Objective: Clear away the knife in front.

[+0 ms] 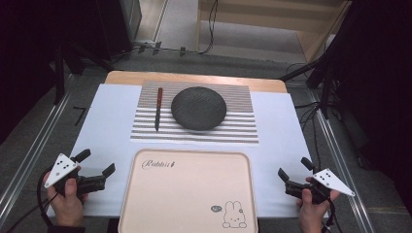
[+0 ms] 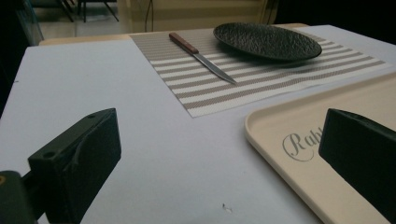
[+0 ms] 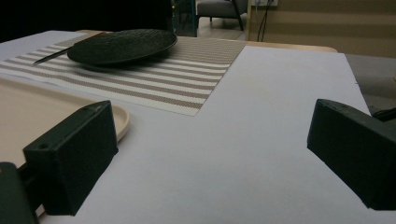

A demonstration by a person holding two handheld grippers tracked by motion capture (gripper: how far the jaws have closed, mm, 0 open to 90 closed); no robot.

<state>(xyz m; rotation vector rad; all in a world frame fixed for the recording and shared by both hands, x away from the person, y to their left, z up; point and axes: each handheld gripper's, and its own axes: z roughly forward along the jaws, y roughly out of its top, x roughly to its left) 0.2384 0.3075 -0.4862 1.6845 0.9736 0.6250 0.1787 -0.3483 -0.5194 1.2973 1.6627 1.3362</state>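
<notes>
Nothing is moved yet, I judge: my left claw (image 1: 99,163) and right claw (image 1: 294,168) both gape wide and empty at the lower corners of the high view, either side of the smooth, cream, round-cornered tray (image 1: 145,194) with its rabbit print at bottom centre. All the handling is left. On the white-covered counter (image 1: 107,121), the woven striped placemat (image 1: 243,131) lies at upper centre, bearing the round, dark, rough-textured plate (image 1: 198,108) and, just left of it, the slim knife (image 1: 158,108) with its reddish wooden handle.
</notes>
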